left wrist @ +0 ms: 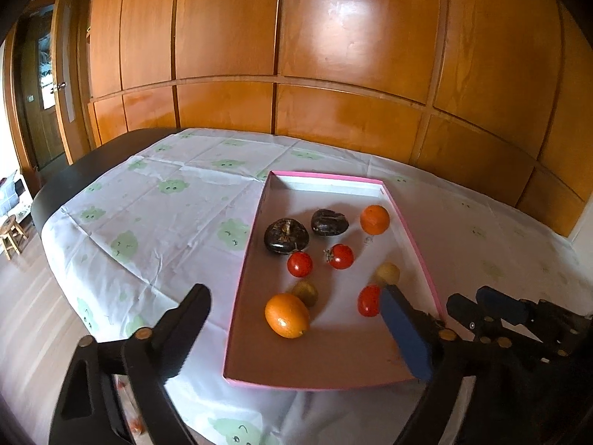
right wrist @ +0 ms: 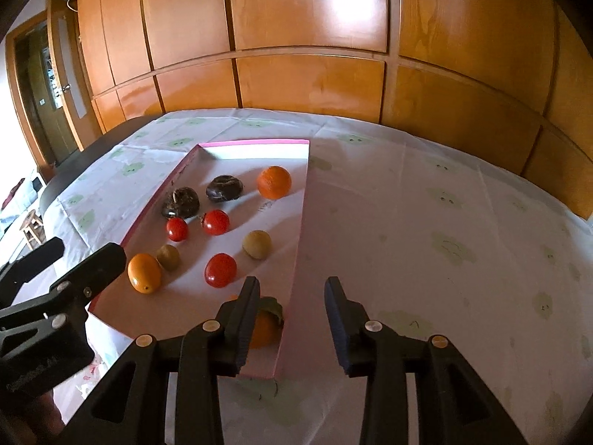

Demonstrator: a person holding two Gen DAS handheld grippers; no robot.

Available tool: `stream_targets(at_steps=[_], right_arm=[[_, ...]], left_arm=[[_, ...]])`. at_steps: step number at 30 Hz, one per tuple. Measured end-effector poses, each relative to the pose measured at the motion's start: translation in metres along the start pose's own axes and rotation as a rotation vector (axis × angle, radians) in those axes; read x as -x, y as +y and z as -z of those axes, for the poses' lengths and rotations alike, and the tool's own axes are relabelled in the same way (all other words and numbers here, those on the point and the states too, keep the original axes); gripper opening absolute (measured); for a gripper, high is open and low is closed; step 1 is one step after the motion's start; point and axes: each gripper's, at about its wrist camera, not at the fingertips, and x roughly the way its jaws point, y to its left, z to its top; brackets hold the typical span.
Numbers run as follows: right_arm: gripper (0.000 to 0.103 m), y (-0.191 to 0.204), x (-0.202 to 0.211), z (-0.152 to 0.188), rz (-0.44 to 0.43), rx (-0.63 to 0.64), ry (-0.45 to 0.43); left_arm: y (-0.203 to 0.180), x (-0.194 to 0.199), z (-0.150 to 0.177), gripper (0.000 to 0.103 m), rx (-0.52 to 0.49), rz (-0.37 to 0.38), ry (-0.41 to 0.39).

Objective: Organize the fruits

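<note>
Right wrist view: leafy orange [right wrist: 264,328] is seen touching the left finger of the spread, empty right gripper [right wrist: 292,328].
Left gripper [left wrist: 296,330]: spread wide, nothing held; tray [left wrist: 237,296] at lower centre.

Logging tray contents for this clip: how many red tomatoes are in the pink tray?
3. Two sit mid-tray side by side, the left tomato and the right tomato, just in front of the dark fruits. The third tomato lies nearer the right gripper. Its jaws may hide more.

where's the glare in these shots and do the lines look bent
Left wrist view: a white glare patch on the wooden wall panels, whose seams bow outward from fisheye distortion. Right wrist view: brighter glare on the panels, and the pink box edges curve; the fruits cast soft shadows rightward.
</note>
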Motion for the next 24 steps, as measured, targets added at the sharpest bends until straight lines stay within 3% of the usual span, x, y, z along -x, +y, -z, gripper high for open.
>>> stream_targets(at_steps=[24], right_arm=[[0.037, 0.0044, 0.0093, 0.0014, 0.013, 0.015, -0.027]], left_arm=[[0.0029, 0.0027, -0.0015, 0.103, 0.006, -0.031, -0.012]])
